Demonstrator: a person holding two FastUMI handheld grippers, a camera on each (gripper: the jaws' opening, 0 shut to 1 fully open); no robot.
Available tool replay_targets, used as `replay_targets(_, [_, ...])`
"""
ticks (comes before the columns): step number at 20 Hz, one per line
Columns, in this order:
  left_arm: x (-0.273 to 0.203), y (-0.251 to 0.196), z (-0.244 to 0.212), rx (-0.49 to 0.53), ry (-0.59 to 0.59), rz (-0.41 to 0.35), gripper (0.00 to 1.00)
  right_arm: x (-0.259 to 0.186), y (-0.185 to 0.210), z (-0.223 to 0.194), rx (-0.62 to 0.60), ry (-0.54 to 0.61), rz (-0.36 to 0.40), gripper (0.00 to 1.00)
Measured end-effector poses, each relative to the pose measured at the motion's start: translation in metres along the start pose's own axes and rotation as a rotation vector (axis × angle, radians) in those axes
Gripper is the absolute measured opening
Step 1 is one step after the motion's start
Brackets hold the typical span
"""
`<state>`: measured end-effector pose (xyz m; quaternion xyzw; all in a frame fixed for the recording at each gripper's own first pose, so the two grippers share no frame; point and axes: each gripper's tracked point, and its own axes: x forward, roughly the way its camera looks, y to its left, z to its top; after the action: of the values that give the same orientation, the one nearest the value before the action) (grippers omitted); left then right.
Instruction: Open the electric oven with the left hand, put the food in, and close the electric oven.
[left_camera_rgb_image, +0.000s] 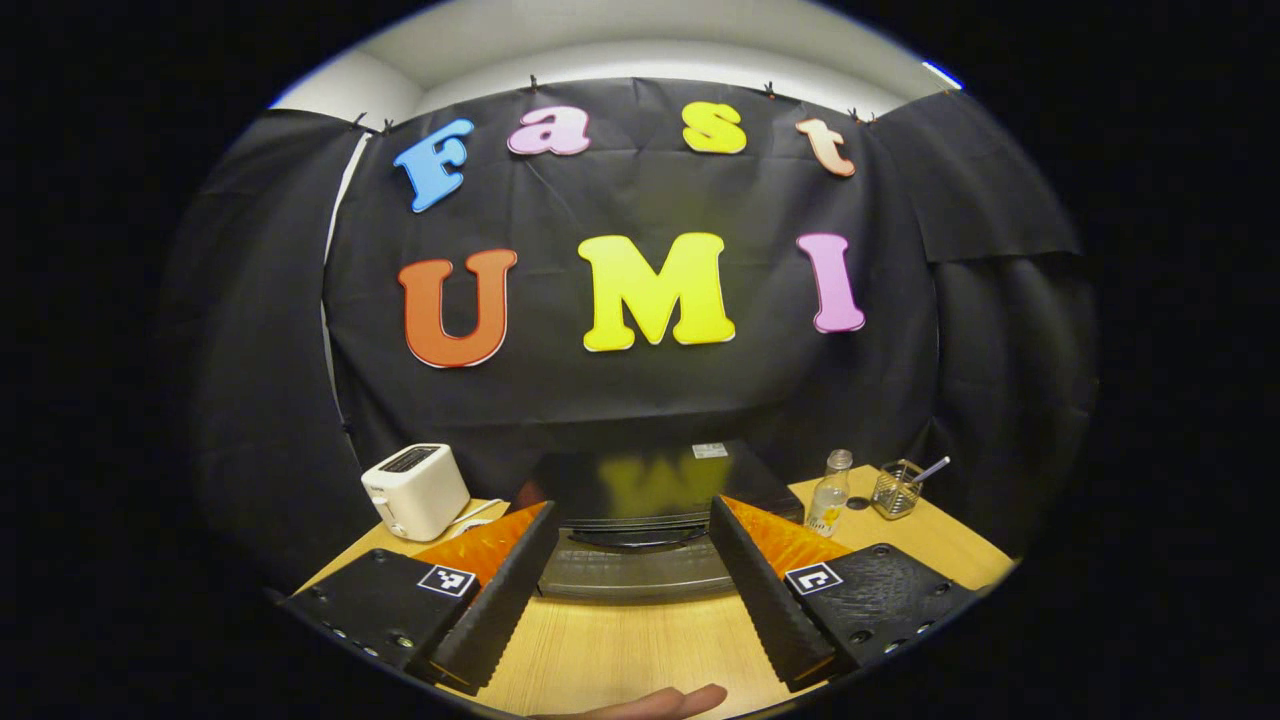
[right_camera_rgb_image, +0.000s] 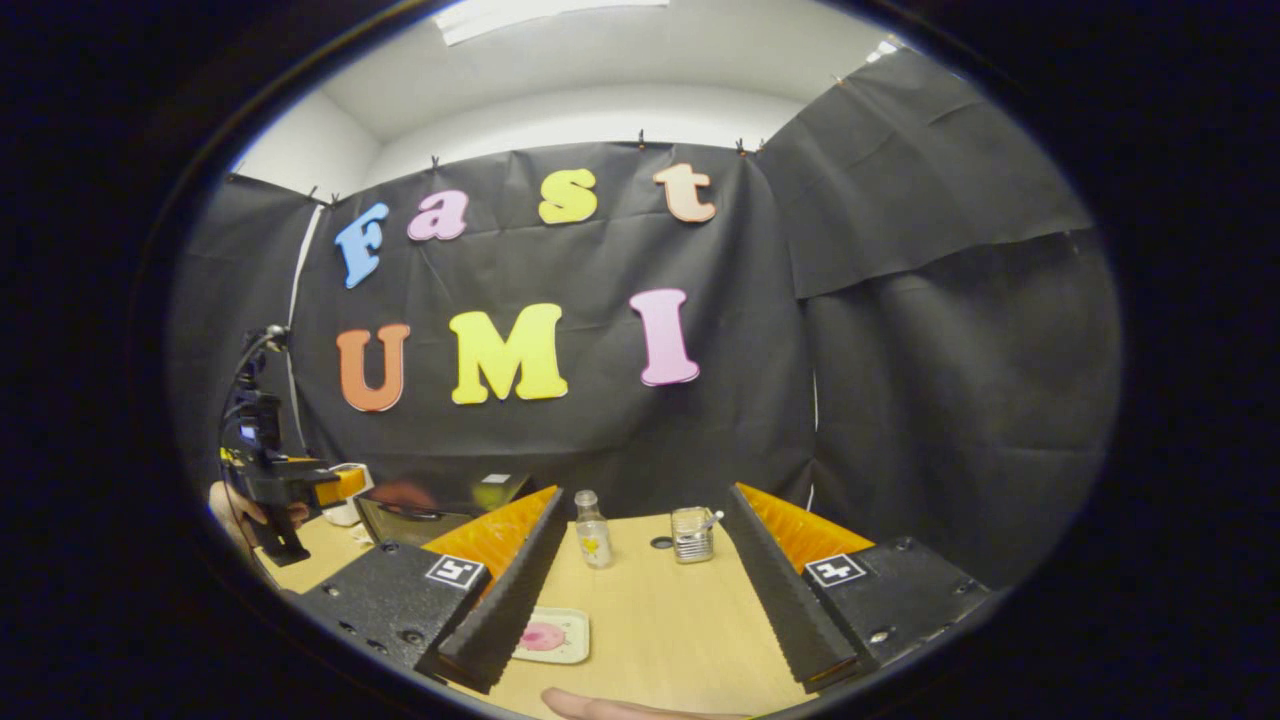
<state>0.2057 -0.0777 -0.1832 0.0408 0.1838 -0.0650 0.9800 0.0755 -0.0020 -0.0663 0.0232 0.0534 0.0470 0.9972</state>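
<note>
on the wooden table (left_camera_rgb_image: 640, 650), the electric oven (left_camera_rgb_image: 640, 520) is seen straight ahead of the left gripper (left_camera_rgb_image: 635, 600), its door closed. the left gripper's fingers are spread wide, with nothing held between them. a white toaster (left_camera_rgb_image: 415, 490) is placed to the oven's left; a small bottle (left_camera_rgb_image: 830, 495) and a wire holder (left_camera_rgb_image: 897, 490) are set to its right. in the right gripper view, the right gripper (right_camera_rgb_image: 640, 625) is likewise held open and empty, and the food (right_camera_rgb_image: 545, 636) is seen lying on a small tray (right_camera_rgb_image: 572, 645) near its left finger.
</note>
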Motion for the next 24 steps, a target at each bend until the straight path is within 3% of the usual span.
replay_targets(8, [0.084,-0.005,-0.041,-0.001,0.194,-0.003,0.96,-0.016,-0.028,0.023,-0.025,-0.092,-0.061,0.99])
replay_targets(15, [0.108,-0.012,-0.063,-0.060,0.287,-0.038,0.97,-0.034,-0.030,0.028,-0.058,-0.117,-0.057,1.00])
replay_targets(16, [0.109,-0.013,-0.064,-0.063,0.307,-0.041,0.84,-0.036,-0.028,0.029,-0.057,-0.117,-0.053,0.99])
replay_targets(17, [0.109,-0.013,-0.065,-0.063,0.305,-0.042,0.95,-0.039,-0.026,0.030,-0.056,-0.116,-0.051,0.98])
replay_targets(24, [0.094,-0.012,-0.069,-0.056,0.294,-0.056,0.98,-0.057,-0.018,0.028,-0.051,-0.100,-0.056,1.00])
